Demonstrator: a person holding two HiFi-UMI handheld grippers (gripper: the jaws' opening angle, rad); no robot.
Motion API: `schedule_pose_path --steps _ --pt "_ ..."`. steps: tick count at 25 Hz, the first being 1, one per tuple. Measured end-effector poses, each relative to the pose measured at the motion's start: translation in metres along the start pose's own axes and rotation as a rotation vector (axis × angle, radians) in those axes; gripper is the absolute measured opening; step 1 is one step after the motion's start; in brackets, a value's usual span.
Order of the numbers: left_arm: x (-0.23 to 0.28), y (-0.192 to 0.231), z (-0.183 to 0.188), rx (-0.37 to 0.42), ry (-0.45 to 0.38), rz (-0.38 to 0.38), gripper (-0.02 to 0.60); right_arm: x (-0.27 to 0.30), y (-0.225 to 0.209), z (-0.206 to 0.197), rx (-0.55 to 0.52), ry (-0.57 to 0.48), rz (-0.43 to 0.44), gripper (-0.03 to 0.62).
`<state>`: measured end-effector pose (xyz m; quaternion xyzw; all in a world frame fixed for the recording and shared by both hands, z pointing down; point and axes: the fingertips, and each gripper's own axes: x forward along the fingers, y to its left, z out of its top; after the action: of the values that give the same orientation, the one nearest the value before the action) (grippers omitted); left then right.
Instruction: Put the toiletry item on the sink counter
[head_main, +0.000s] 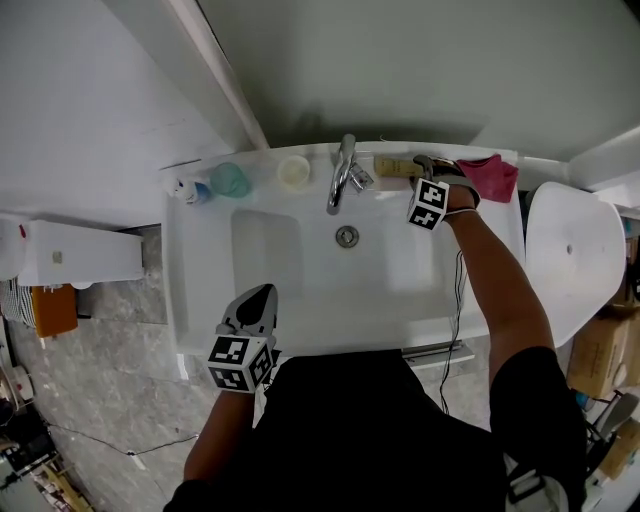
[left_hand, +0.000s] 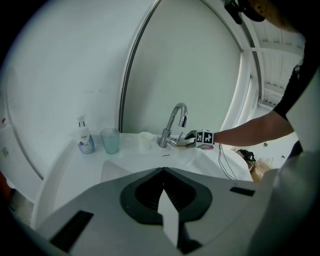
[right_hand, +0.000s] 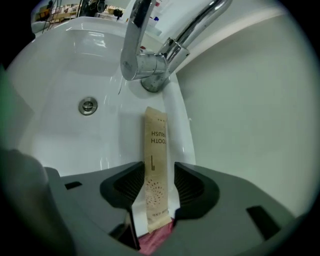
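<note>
Sink counter (head_main: 178, 300): white glossy ceramic, rounded rectangular basin, flat ledge along the back wall.
Soap pump bottle (head_main: 190, 190): small, white with a blue label and a pump head, upright at the far left of the back ledge.
Tumbler (head_main: 230, 180): translucent teal, tapered, upright just beside the bottle.
Left gripper (head_main: 265, 292): grey body, dark ribbed pads. Jaws are closed to a point with nothing between them. It sits over the near rim of the sink counter, well apart from the ledge items.
Cup (head_main: 294, 171): small, white, round, upright on the back ledge right of the tumbler.
Faucet (head_main: 342, 172): polished chrome, arched spout over the basin, side lever.
Drain (head_main: 347, 236): round metal ring in the basin floor, below the spout.
Toothbrush packet (right_hand: 155, 150): narrow flat tan paper sleeve, matte, with dark print. It lies flat on the back ledge, right of the faucet. Long axis runs along the ledge, with one end pointing at the faucet base and near it, the other toward the right corner.
Right gripper (right_hand: 159, 166): jaws spread wide. The packet's rear half sits between the ribbed pads, which are not squeezing it.
Cloth (head_main: 490, 175): magenta, soft, crumpled, on the back-right corner of the ledge. The packet's right end reaches it.
</note>
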<state>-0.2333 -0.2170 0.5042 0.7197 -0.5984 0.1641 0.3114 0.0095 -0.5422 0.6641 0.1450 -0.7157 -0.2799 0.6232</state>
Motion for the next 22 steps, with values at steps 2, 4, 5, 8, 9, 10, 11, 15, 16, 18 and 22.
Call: schedule_pose_path --steps 2,4,5,8,9,10,11,15,16,18,22 --pt "-0.001 0.0 -0.001 -0.004 0.002 0.004 0.006 0.003 -0.004 0.001 0.015 0.006 -0.013 0.179" --pt "-0.002 0.001 -0.002 -0.009 0.005 0.009 0.005 0.006 -0.008 0.001 0.046 0.012 -0.008 0.179" --pt "-0.002 0.002 -0.003 -0.012 0.007 0.012 0.005 0.006 -0.009 0.001 0.054 0.013 -0.001 0.179" --pt "-0.004 0.004 -0.005 -0.018 0.006 0.022 0.005 0.009 -0.009 0.002 0.025 0.01 0.009 0.15" --pt "-0.004 0.004 -0.005 -0.019 0.005 0.023 0.005 0.01 -0.008 0.002 0.005 0.011 0.007 0.131" --pt "-0.005 0.003 -0.004 -0.02 0.004 0.022 0.005 0.012 -0.007 0.002 -0.014 0.014 0.002 0.106" --pt "-0.005 0.003 -0.004 -0.02 0.003 0.022 0.005 0.013 -0.007 0.002 -0.03 0.019 -0.005 0.081" --pt "-0.007 0.003 -0.005 -0.02 0.0 0.021 0.005 0.015 -0.005 0.001 -0.05 0.033 -0.033 0.066" --pt "-0.007 0.004 -0.005 -0.019 -0.002 0.021 0.005 0.015 -0.005 0.001 -0.05 0.035 -0.038 0.062" --pt "-0.008 0.005 -0.004 -0.016 -0.007 0.021 0.005 0.013 -0.005 0.001 -0.049 0.038 -0.048 0.051" --pt "-0.01 0.009 0.001 -0.008 -0.024 0.017 0.005 0.003 -0.004 0.003 -0.052 0.038 -0.061 0.038"
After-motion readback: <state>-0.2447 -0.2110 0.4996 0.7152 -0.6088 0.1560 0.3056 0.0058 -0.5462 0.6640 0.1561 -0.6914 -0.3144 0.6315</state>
